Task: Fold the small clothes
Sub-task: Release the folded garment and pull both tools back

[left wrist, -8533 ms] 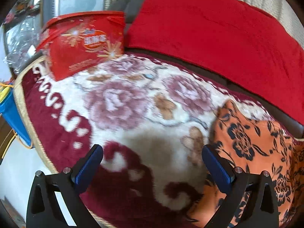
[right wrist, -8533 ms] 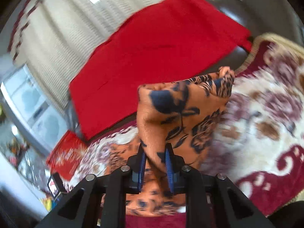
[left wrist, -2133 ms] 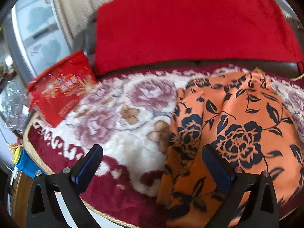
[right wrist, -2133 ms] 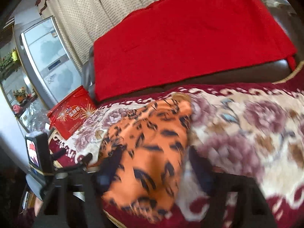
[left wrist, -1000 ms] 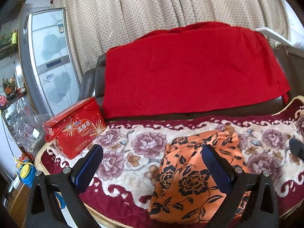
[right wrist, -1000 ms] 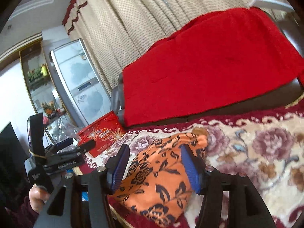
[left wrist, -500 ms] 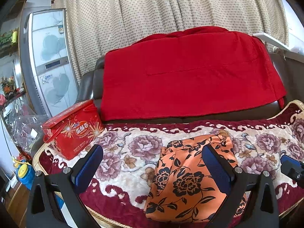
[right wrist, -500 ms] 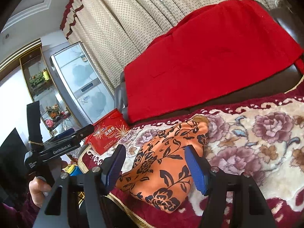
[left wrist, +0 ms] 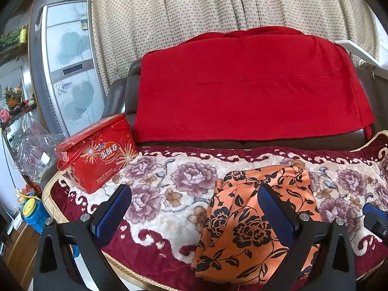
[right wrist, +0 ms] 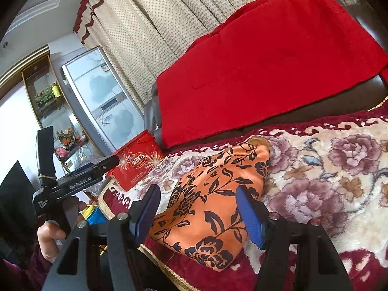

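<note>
The orange floral garment [left wrist: 252, 220] is lying folded on the flowery sofa blanket [left wrist: 169, 194], near its front edge. The left gripper [left wrist: 194, 213] and right gripper [right wrist: 198, 213] both hover over it, jaws spread wide and gripping nothing.

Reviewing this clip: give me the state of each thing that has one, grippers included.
Orange garment: folded, lying flat on the floral blanket, not held.
Left gripper: open, empty.
Right gripper: open, empty.
Red tin: lid on, upright.
Red throw: draped over the sofa back.
</note>
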`<state>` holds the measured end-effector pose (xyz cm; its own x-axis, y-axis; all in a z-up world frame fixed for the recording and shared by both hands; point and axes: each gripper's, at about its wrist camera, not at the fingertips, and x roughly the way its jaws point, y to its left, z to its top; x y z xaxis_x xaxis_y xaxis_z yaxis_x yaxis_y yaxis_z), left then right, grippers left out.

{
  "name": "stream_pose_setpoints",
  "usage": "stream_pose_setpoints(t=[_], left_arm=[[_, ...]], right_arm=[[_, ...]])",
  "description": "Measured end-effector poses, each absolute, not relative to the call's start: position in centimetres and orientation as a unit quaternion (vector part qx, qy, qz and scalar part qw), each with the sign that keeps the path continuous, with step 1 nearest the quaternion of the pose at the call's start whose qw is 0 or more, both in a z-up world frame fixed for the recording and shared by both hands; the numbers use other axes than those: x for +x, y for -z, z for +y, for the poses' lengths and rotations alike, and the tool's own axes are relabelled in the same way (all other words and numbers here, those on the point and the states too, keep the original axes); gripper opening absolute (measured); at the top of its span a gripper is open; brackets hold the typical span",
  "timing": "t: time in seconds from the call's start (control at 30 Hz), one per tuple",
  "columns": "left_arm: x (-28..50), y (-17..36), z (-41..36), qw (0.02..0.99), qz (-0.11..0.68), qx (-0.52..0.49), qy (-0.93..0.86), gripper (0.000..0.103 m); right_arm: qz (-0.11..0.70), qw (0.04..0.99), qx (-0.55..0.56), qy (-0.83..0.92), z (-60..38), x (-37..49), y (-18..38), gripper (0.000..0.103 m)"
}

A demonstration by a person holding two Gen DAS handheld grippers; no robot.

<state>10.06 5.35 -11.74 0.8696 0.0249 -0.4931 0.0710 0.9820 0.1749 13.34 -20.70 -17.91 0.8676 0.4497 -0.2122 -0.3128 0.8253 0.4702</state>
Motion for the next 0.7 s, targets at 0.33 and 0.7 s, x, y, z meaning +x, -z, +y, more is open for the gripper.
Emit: stream_pose_setpoints(t=[0.33, 0.7], left_arm=[[10.4, 12.5, 6.1, 0.96, 0.266, 0.089, 0.009, 0.103], [11.0, 14.6, 6.7, 0.952, 0.292, 0.095, 0.0, 0.103]], right_arm=[[0.167, 0.94, 0.209, -0.214, -19.3, 13.8, 18.2, 0.068], [0.185, 0.937, 0.203, -0.217, -18.3, 14.4, 18.9, 0.068]])
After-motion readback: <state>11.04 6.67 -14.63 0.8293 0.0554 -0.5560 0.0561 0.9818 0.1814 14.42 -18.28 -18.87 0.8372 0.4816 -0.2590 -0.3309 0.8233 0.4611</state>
